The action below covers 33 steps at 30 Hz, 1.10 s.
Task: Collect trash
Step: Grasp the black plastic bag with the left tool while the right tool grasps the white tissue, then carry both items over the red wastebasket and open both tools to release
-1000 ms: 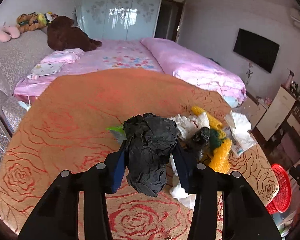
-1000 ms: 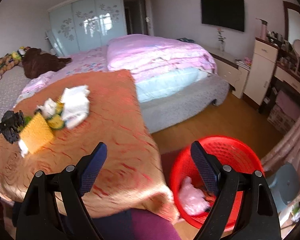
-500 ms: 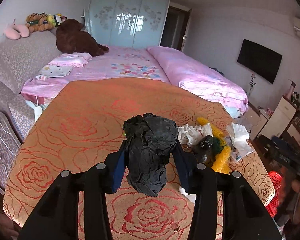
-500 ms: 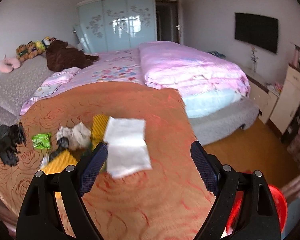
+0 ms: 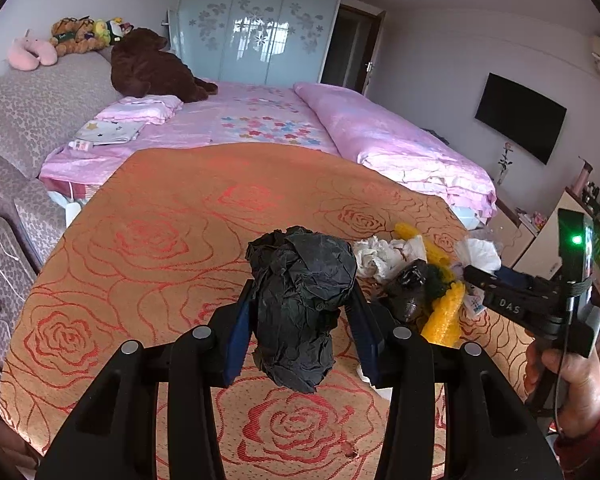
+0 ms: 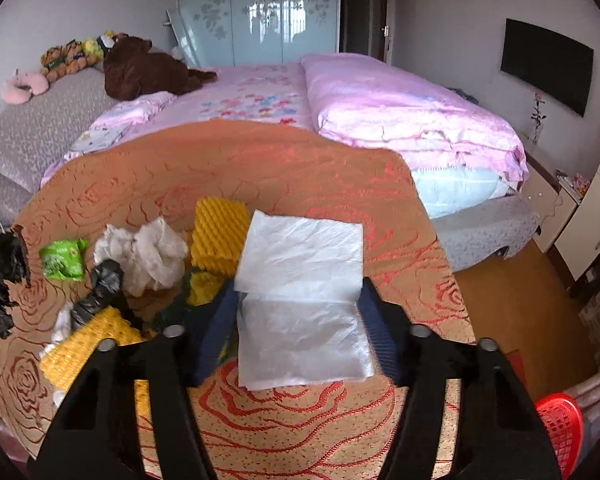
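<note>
My left gripper [image 5: 300, 304] is shut on a crumpled black bag [image 5: 302, 300] and holds it above the orange rose-patterned cloth [image 5: 160, 240]. My right gripper [image 6: 298, 308] is open, its fingers on either side of a flat white tissue [image 6: 300, 300] lying on the cloth [image 6: 300, 420]. A trash pile lies left of the tissue: yellow foam [image 6: 218, 236], crumpled white paper [image 6: 148, 252], a green wrapper [image 6: 62, 258], a small black bag [image 6: 100, 288]. The pile also shows in the left wrist view [image 5: 416, 276], with the right gripper [image 5: 512, 304] beside it.
A red basket [image 6: 560, 428] stands on the floor at the lower right. A pink bed [image 5: 260, 120] with a brown plush toy [image 5: 148, 68] lies behind the cloth. A grey sofa [image 5: 16, 120] stands at the left, a white dresser [image 6: 588, 216] at the right.
My right gripper swung from over the red basket back to the cloth and now straddles the white tissue. My left gripper kept hold of the black bag and rose a little.
</note>
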### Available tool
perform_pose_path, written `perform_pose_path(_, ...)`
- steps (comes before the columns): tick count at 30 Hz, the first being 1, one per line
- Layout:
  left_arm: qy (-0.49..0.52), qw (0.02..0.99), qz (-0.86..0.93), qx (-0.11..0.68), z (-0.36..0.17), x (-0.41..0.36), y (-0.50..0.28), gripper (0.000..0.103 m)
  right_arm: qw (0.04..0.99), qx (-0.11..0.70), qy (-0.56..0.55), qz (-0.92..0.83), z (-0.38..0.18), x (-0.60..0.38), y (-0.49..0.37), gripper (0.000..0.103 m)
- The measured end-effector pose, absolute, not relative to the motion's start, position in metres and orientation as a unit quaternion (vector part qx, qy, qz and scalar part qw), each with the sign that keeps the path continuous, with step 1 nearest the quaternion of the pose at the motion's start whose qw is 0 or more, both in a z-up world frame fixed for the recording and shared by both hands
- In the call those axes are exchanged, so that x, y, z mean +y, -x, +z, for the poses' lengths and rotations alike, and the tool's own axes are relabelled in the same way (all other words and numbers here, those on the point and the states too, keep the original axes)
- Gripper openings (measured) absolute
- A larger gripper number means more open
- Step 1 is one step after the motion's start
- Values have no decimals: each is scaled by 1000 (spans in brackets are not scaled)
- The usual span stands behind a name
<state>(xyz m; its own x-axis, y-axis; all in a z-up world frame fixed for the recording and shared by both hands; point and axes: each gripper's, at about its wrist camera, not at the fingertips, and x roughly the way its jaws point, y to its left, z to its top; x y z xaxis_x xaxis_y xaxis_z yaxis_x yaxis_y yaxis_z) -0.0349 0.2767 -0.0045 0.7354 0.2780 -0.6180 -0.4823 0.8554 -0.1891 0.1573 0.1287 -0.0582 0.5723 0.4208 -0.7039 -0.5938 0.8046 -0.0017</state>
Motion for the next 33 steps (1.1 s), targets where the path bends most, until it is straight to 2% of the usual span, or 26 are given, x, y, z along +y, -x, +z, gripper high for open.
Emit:
perform_pose_path(5,171,916,208,296,-2,277,35,43,877,363,109,295,-58,123,-154,34)
perform_pose_path(9,167,917,209,296,-2,274,34,43,879,355,103,302,-51,116,-145,27)
perform_pose_path(17,155,921,207,293,0,266,32,43,881,347,85,310,-40,97,-134,21)
perform_pose_path(33,130,929,188,292,3,236,24,43,884,341,42,318,-28,59,-110,21)
